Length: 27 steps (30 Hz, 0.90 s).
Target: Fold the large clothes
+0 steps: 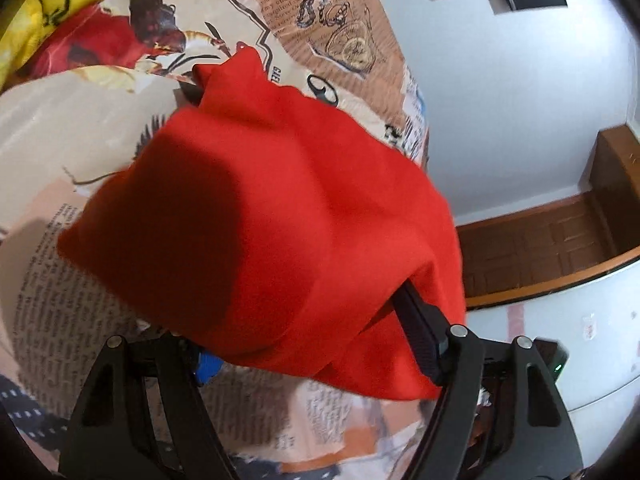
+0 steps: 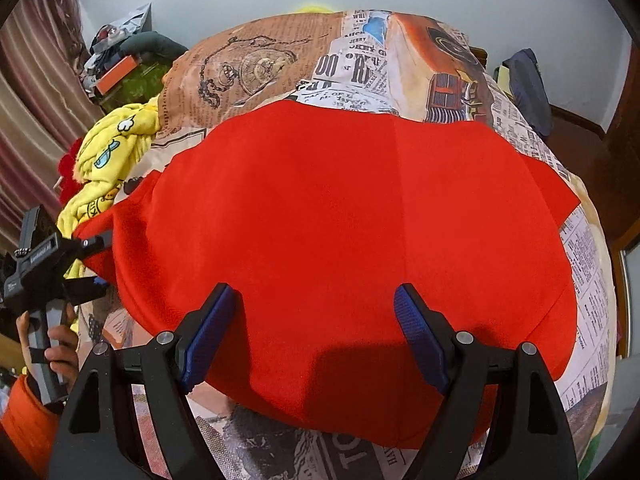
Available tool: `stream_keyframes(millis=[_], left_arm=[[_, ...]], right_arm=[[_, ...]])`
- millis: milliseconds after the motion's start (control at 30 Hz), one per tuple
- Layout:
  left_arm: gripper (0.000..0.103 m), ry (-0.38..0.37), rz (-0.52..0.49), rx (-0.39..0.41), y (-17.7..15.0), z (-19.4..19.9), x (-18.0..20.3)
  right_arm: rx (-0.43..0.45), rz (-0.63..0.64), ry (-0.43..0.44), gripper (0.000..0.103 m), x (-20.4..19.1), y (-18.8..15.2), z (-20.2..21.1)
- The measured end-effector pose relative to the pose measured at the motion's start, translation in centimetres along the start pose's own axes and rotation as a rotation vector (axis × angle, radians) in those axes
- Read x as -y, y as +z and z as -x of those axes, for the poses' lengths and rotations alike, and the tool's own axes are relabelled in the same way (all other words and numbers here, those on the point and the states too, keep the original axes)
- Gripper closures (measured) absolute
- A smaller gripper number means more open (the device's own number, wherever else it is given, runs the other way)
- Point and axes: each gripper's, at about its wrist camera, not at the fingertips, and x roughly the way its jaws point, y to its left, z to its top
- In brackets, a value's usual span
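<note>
A large red garment (image 2: 352, 216) lies spread flat on a bed with a newspaper-print cover (image 2: 256, 64). My right gripper (image 2: 316, 304) is open and empty, its blue-padded fingers (image 2: 212, 320) wide apart just above the garment's near edge. My left gripper (image 2: 96, 260) shows at the garment's left corner in the right wrist view. In the left wrist view the red cloth (image 1: 272, 216) is draped over the left gripper (image 1: 304, 356) and hides its fingertips, so I cannot tell how its jaws stand; one finger (image 1: 420, 332) pokes out from under the cloth.
A yellow cartoon-print cloth (image 2: 108, 160) lies bunched at the bed's left side. Clutter (image 2: 116, 64) sits beyond the bed at the back left, next to curtains (image 2: 36, 128). A dark garment (image 2: 528, 88) hangs at the back right. A wooden door (image 1: 552, 240) shows past the bed's edge.
</note>
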Motion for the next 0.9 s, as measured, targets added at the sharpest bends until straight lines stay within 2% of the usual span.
stream_keyframes(millis=[67, 200, 333, 400, 533, 633, 700, 733, 767, 867, 900], left_arm=[[0.029, -0.061, 0.031, 0.026, 0.0, 0.6, -0.2], [0.029, -0.107, 0.067, 0.097, -0.1, 3.2, -1.2], [0.029, -0.039, 0.098, 0.059, 0.8, 2.7, -2.1], [0.029, -0.04, 0.109, 0.038, 0.9, 1.9, -2.3], [0.03, -0.027, 0.093, 0.054, 1.1, 0.9, -1.4], [0.04, 0.009, 0.106, 0.066, 1.4, 0.0, -0.9], [0.06, 0.059, 0.095, 0.079, 1.8, -0.4, -0.7], [0.082, 0.114, 0.086, 0.079, 2.1, -0.6, -0.5], [0.094, 0.17, 0.075, 0.078, 2.4, -0.7, -0.4], [0.097, 0.218, 0.065, 0.11, 2.5, 0.1, 0.4], [0.098, 0.25, 0.018, 0.141, 2.6, 1.0, 1.6]], right_arm=[[-0.002, -0.007, 0.004, 0.024, 0.1, -0.1, 0.0], [-0.003, -0.01, 0.009, 0.024, 0.3, -0.1, 0.0], [-0.002, -0.011, 0.005, 0.023, 0.3, -0.1, -0.1], [0.002, -0.01, 0.0, 0.023, 0.2, -0.2, 0.0], [0.004, -0.01, -0.011, 0.023, 0.2, -0.3, 0.0], [-0.002, -0.008, -0.024, 0.023, 0.1, -0.2, 0.1], [-0.005, 0.0, -0.036, 0.023, -0.1, -0.2, 0.2], [-0.008, 0.005, -0.043, 0.023, -0.2, -0.1, 0.3], [-0.011, 0.014, -0.051, 0.023, -0.3, -0.1, 0.4], [-0.013, 0.045, -0.065, 0.023, -1.0, 0.4, 0.8], [-0.007, 0.054, -0.069, 0.023, -1.2, 0.7, 1.0]])
